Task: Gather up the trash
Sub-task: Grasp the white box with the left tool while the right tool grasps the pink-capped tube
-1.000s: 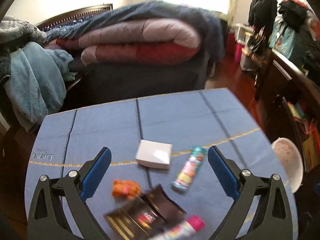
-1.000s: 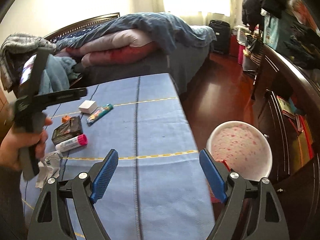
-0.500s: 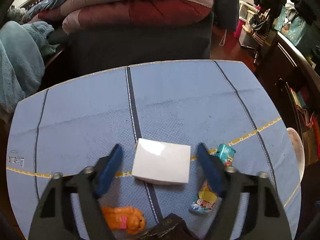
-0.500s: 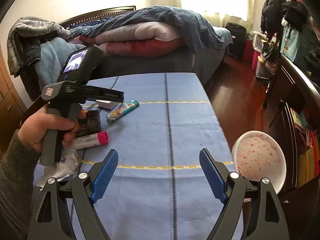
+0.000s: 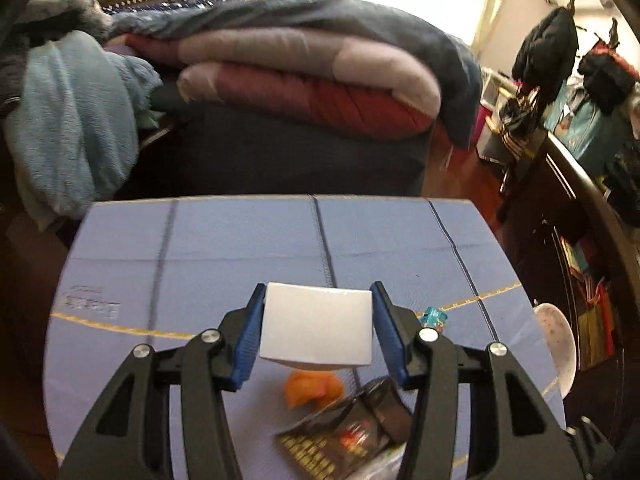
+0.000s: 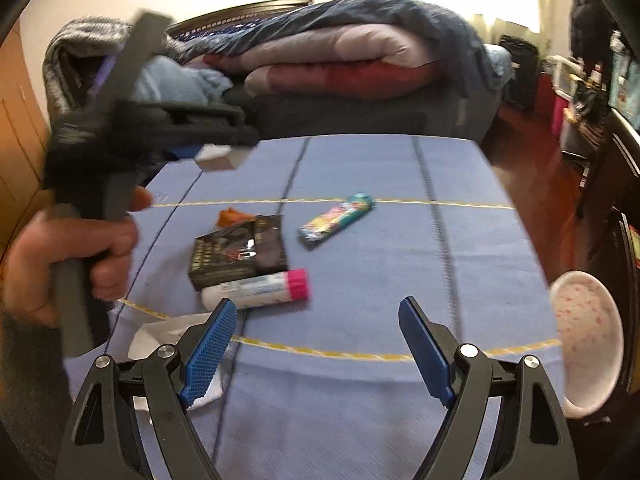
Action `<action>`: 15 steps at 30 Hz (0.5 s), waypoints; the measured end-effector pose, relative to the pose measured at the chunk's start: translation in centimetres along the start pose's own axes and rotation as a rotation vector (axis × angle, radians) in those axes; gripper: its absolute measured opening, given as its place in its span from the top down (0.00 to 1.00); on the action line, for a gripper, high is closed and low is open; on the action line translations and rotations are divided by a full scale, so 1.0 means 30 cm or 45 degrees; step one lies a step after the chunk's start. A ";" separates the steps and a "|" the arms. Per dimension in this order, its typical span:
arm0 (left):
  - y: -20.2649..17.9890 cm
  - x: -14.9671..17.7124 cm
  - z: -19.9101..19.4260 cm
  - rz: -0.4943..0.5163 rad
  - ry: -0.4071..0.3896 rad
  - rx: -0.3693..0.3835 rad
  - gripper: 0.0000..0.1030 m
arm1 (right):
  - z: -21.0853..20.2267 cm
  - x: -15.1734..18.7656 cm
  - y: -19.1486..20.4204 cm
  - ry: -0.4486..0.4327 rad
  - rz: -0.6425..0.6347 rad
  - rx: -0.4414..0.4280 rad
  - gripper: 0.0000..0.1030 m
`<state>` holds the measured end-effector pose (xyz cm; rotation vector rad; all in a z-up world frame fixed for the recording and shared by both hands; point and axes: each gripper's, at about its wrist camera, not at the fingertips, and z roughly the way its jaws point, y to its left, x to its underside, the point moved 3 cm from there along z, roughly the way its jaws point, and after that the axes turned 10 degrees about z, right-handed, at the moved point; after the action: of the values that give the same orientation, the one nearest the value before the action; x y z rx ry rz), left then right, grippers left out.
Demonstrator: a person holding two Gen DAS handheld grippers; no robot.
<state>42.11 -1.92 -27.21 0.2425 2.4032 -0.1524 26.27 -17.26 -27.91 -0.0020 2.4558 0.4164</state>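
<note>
clamped just now between ribbed blue pads of left gripper: smooth white box, lifted clear of woven blue cloth; right gripper gaping, empty.

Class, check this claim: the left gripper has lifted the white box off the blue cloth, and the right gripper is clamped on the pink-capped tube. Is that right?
Not quite. The left gripper does hold the white box clear of the blue cloth, but the right gripper is open and empty; the pink-capped tube lies on the cloth, as the right wrist view shows.
</note>
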 end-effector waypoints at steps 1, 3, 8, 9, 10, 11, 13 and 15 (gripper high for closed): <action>0.009 0.007 -0.025 -0.005 -0.013 -0.003 0.50 | 0.018 -0.002 0.012 0.003 -0.010 -0.010 0.15; 0.038 0.025 -0.075 -0.021 -0.038 -0.008 0.50 | 0.064 -0.010 0.036 0.025 -0.029 -0.011 0.13; 0.103 0.062 -0.144 -0.057 -0.062 -0.018 0.50 | 0.168 -0.017 0.103 0.112 -0.085 -0.059 0.06; 0.113 0.066 -0.149 -0.062 -0.065 -0.018 0.50 | 0.187 -0.013 0.117 0.137 -0.106 -0.060 0.06; 0.125 0.072 -0.157 -0.068 -0.067 -0.021 0.50 | 0.201 -0.008 0.129 0.154 -0.129 -0.056 0.06; 0.133 0.078 -0.161 -0.071 -0.067 -0.022 0.50 | 0.214 -0.003 0.140 0.166 -0.153 -0.045 0.05; 0.154 0.084 -0.172 -0.082 -0.074 -0.025 0.50 | 0.232 0.003 0.151 0.167 -0.182 -0.012 0.05; 0.164 0.087 -0.184 -0.089 -0.082 -0.023 0.50 | 0.241 0.006 0.154 0.168 -0.190 -0.001 0.05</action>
<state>37.70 4.18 -25.06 0.1432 2.3489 -0.1681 29.97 -10.71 -32.03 -0.2180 2.5638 0.3613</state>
